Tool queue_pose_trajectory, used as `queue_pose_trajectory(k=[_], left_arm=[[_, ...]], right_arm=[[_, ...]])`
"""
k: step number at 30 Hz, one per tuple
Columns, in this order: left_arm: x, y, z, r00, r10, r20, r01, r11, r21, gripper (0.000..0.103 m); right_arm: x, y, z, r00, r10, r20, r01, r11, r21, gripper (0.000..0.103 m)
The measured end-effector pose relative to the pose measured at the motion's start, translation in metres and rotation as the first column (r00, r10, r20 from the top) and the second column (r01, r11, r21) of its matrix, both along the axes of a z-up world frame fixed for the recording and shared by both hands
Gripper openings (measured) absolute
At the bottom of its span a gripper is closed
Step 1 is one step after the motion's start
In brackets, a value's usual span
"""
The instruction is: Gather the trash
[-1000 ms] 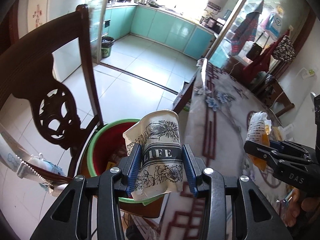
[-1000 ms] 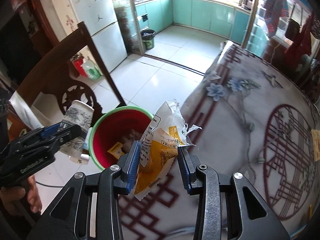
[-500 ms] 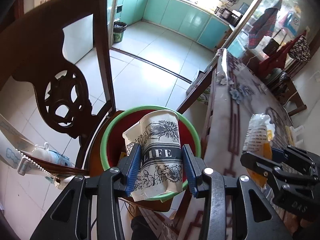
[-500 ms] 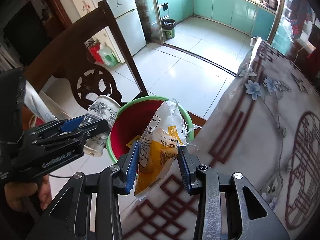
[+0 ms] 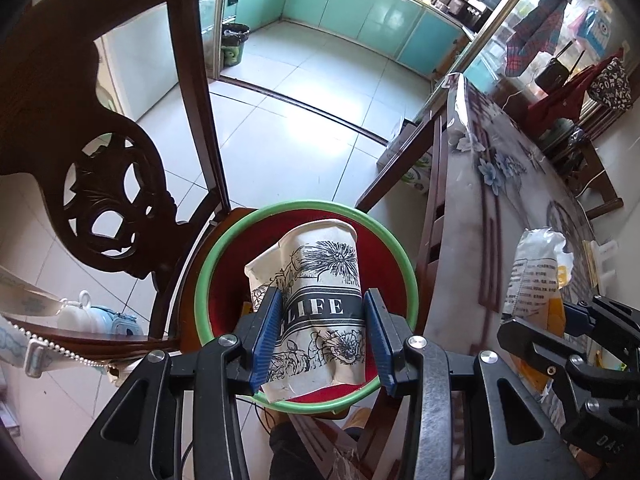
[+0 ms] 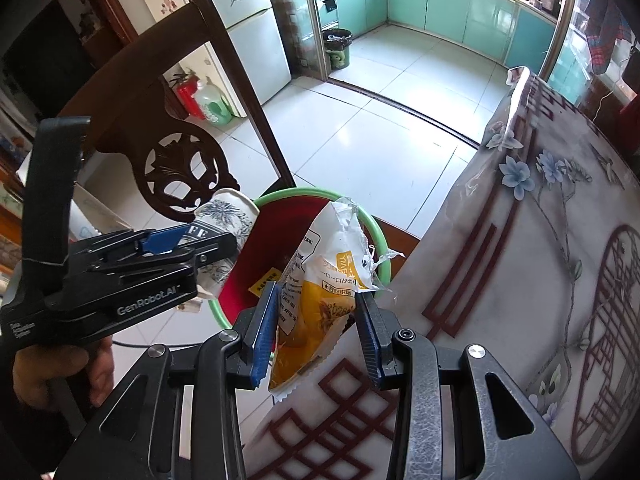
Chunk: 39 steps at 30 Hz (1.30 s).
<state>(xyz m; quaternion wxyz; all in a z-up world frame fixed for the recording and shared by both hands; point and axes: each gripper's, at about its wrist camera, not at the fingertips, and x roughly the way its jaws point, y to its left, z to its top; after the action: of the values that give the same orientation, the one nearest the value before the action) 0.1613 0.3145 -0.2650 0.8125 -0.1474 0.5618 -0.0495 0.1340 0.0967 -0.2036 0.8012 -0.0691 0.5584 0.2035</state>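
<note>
Blue-padded fingers point(image 5: 267, 334) of the left gripper point(image 5: 322, 336) pinch a crumpled paper cup point(image 5: 316, 304), printed with black flowers and a band reading "LIFE", its soft wall dented and its rim squashed out of round. The jaws stand partly apart, pressed to the cup's two sides, directly over the red plastic bin point(image 5: 394, 252) with the green rim, which sits on the seat of a carved dark-wood chair point(image 5: 108, 196).

The right gripper point(image 6: 318, 334) has closed on a torn snack wrapper point(image 6: 320, 296), a glossy yellow-and-white film pouch with a ragged open top and a serrated bottom edge; the pads nip its lower half. The wrapper hangs over the bin's near rim, beside the edge of the table point(image 6: 520, 300), which is covered in a smooth cloth patterned with blue blossoms and maroon lattice. A person's hand point(image 6: 52, 376) grips the left tool's handle. Pale floor tiles point(image 5: 288, 128) lead to teal kitchen cabinets point(image 5: 360, 12).
</note>
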Motion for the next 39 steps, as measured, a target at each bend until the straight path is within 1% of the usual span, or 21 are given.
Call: queue_pose_trajectory(k=[4,7,8,9,10,11,14,18,19,21,22,24,25,26,27,29,32,33,35,37,39], left_arm=[[0.005,-0.002,-0.003,1.000,-0.003,-0.007,0.003,1.000,0.000,0.039],[0.009,-0.002,-0.005,1.000,-0.002,-0.011,0.002,1.000,0.006,0.042],[0.010,-0.001,-0.006,1.000,0.001,-0.015,-0.001,1.000,0.010,0.049],[0.011,-0.001,-0.007,1.000,0.008,-0.023,-0.008,1.000,0.017,0.053],[0.012,0.001,-0.008,0.999,0.019,-0.031,-0.018,1.000,0.021,0.060],[0.012,0.002,-0.009,0.999,0.033,-0.040,-0.032,0.999,0.018,0.063],[0.012,0.002,-0.010,0.997,0.046,-0.060,-0.047,0.999,-0.020,0.063],[0.004,-0.009,0.008,0.999,0.046,0.005,-0.046,0.999,-0.023,0.063],[0.000,-0.014,0.019,0.998,0.046,0.048,-0.045,0.999,-0.025,0.065],[-0.007,-0.024,0.039,0.991,0.043,0.129,-0.038,0.999,-0.037,0.078],[-0.012,-0.031,0.052,0.981,0.041,0.188,-0.033,0.998,-0.049,0.083],[-0.022,-0.043,0.076,0.958,0.044,0.282,-0.029,0.998,-0.059,0.086],[-0.027,-0.051,0.089,0.940,0.044,0.338,-0.025,0.998,-0.060,0.088],[-0.033,-0.060,0.103,0.918,0.044,0.393,-0.024,0.998,-0.056,0.089],[-0.036,-0.065,0.111,0.906,0.043,0.421,-0.025,0.999,-0.048,0.089],[-0.045,-0.089,0.134,0.871,0.015,0.491,-0.026,1.000,0.016,0.090],[-0.057,-0.117,0.159,0.824,-0.022,0.566,-0.023,0.997,0.073,0.090],[-0.060,-0.123,0.165,0.813,-0.026,0.581,-0.024,0.997,0.079,0.090],[-0.069,-0.142,0.182,0.780,-0.027,0.626,-0.038,0.995,0.090,0.090],[-0.075,-0.154,0.196,0.759,-0.011,0.650,-0.052,0.996,0.078,0.090],[-0.079,-0.164,0.208,0.750,0.004,0.662,-0.052,0.997,0.053,0.090]], right_arm=[[0.001,0.000,-0.001,1.000,0.002,-0.003,-0.002,1.000,0.000,0.037],[0.002,0.001,-0.001,1.000,0.004,0.000,-0.004,1.000,0.004,0.039],[0.002,0.001,-0.001,1.000,0.006,0.001,-0.006,1.000,0.006,0.047],[0.002,0.001,-0.001,1.000,0.007,0.001,-0.007,1.000,0.006,0.061],[0.002,0.001,0.000,1.000,0.004,0.007,-0.004,1.000,0.004,0.068],[0.001,0.000,0.002,1.000,-0.002,0.020,0.002,1.000,0.002,0.074],[-0.001,-0.005,0.007,0.999,-0.008,0.033,0.008,1.000,0.005,0.075],[-0.005,-0.021,0.020,0.997,-0.042,0.070,0.043,0.999,-0.013,0.077],[-0.007,-0.028,0.025,0.994,-0.059,0.089,0.061,0.998,-0.013,0.077],[-0.012,-0.045,0.040,0.985,-0.100,0.141,0.102,0.995,-0.005,0.084],[-0.013,-0.052,0.047,0.980,-0.115,0.163,0.117,0.993,-0.003,0.085],[-0.020,-0.070,0.063,0.967,-0.138,0.216,0.142,0.990,-0.002,0.086],[-0.023,-0.080,0.072,0.959,-0.149,0.239,0.155,0.988,-0.006,0.087],[-0.026,-0.088,0.078,0.953,-0.159,0.258,0.167,0.986,-0.010,0.093],[-0.029,-0.097,0.086,0.944,-0.171,0.283,0.182,0.983,-0.013,0.102],[-0.038,-0.115,0.101,0.920,-0.198,0.339,0.214,0.977,-0.009,0.103],[-0.050,-0.141,0.122,0.886,-0.229,0.402,0.246,0.969,0.010,0.103],[-0.054,-0.150,0.129,0.872,-0.239,0.427,0.258,0.966,0.015,0.103],[-0.063,-0.163,0.141,0.842,-0.255,0.475,0.275,0.961,0.028,0.103],[-0.073,-0.176,0.153,0.803,-0.276,0.528,0.290,0.955,0.059,0.103],[-0.084,-0.190,0.165,0.749,-0.306,0.587,0.306,0.946,0.103,0.103]])
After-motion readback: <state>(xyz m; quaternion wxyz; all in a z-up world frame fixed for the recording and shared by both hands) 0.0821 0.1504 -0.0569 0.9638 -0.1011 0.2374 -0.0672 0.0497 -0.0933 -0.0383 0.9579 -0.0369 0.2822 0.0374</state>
